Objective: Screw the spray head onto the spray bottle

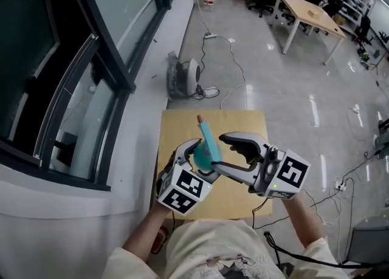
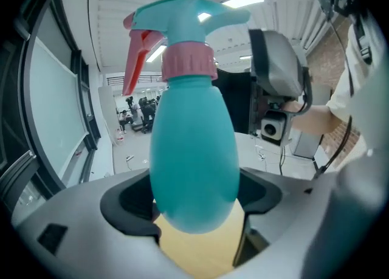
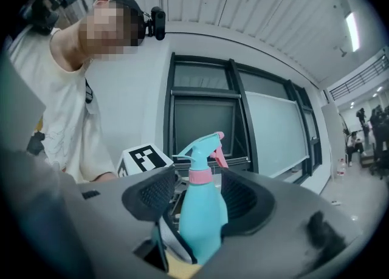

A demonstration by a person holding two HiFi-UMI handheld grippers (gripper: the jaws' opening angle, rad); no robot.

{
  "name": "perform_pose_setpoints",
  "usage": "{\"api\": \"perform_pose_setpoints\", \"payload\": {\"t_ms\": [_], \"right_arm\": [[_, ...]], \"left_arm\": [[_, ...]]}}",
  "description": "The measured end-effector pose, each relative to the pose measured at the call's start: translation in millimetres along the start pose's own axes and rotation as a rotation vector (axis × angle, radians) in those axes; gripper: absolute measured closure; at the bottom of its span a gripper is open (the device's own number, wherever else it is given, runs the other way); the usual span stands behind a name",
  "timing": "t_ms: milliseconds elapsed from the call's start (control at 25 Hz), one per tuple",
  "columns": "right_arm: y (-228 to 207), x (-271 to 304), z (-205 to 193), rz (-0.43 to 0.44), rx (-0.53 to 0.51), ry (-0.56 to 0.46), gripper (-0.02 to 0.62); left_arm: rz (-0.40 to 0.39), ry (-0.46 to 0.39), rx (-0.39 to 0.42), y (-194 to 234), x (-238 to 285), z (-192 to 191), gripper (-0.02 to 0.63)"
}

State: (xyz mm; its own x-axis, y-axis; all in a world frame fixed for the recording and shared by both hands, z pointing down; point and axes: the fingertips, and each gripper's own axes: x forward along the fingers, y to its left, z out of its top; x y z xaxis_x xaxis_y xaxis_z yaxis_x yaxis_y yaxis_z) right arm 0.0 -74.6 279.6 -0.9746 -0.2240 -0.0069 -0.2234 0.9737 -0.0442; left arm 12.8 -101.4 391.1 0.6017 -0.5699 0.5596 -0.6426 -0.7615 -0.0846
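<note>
One teal spray bottle (image 2: 194,162), topped by one spray head (image 2: 182,22), is pinched at its body by the left hand-held gripper (image 2: 196,206). The right hand-held gripper (image 3: 193,199) has its jaws spread either side of the bottle.

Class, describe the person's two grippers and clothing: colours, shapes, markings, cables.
The left gripper and right gripper have grey shells with black ribbed pads. Each bears a white cube with black square markers. A black cable trails below the right one. The person wears a cream short-sleeved T-shirt.
</note>
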Motion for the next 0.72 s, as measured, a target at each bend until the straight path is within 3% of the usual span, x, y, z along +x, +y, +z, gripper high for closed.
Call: {"api": "perform_pose_setpoints", "payload": {"t_ms": [120,240,560,720], "right_arm": [[2.1,-14.3,5.2,0.071,0.021,0.0,0.357],[1.3,-22.4,13.4,0.155,0.031,0.0,0.336],[31.9,-30.2,15.0,0.57,0.064,0.079,0.305],[64.2,-28.9,9.1,0.767,0.083,0.136,0.305]], "left_arm": [[-0.089,-0.033,0.061,-7.6,-12.3,5.6,0.204],[-0.226,-0.074,0.156,-24.9,-27.1,10.0,0.204],[-0.64,-0.089,0.377,-89.5,-56.3,-7.6,0.204],[-0.767,-0.047,0.444,-112.5,-63.9,-20.0,0.204]]}}
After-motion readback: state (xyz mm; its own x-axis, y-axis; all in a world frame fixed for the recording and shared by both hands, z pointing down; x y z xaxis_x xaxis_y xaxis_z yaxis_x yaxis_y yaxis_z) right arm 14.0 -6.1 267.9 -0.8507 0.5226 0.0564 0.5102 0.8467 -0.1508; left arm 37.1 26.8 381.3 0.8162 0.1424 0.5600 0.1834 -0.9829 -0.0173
